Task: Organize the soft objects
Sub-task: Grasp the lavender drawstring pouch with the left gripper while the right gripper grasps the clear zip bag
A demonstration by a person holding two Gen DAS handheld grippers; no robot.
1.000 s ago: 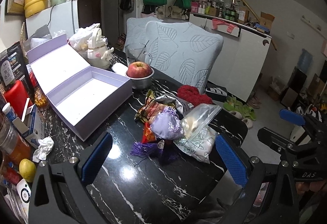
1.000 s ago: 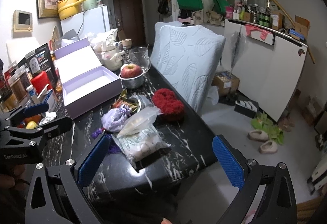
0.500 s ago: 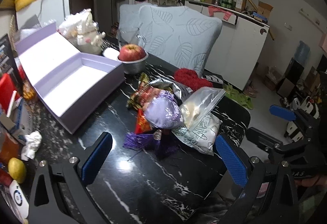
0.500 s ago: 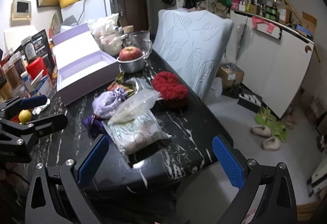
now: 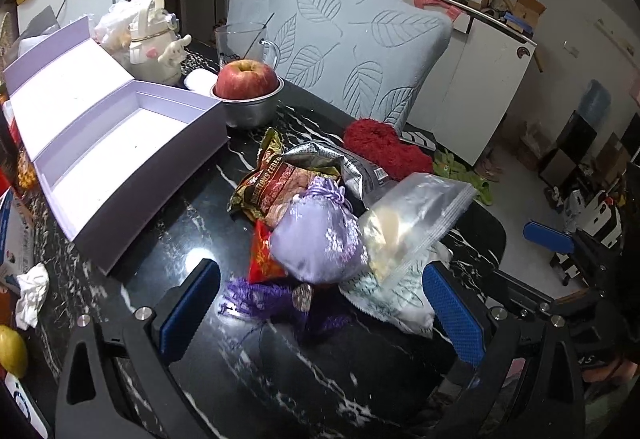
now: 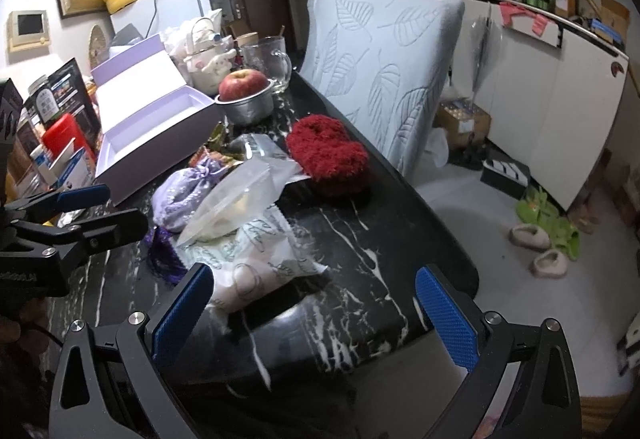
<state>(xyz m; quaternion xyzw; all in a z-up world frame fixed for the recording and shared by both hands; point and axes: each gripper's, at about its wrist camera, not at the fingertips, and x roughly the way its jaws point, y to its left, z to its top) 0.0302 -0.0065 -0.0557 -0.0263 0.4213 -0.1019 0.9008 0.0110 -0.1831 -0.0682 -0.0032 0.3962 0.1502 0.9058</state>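
Black marble with white veins is forming the table, and its near right corner is rounding off onto pale open floor, where slippers are lying well clear of the edge. Along the far left edge, clutter is crowding in: a crumpled tissue, a yellow fruit and cartons are taking up that strip. An open lilac box is sitting next, its lid standing back and its tray bare, with clear marble showing just in front of it. Behind it, a white character figure, a glass mug and a metal bowl carrying a red apple are standing close together.

The left gripper is hovering low over the near edge with its blue pads spread wide and nothing between them, pointing at the heap of soft things. In that heap a lilac drawstring pouch is lying on a snack packet whose print is reading partly as "CEREAL", with a red packet and a purple tassel beneath. A clear zip bag is leaning on the pouch's right side, over a white printed bag whose writing is too blurred to read. A red fuzzy piece is resting beyond, near the table's right edge, beside a leaf-patterned chair cover.

The right gripper is hanging at the near right corner, its pads also held wide apart and empty, the left pad just beside the white bag.
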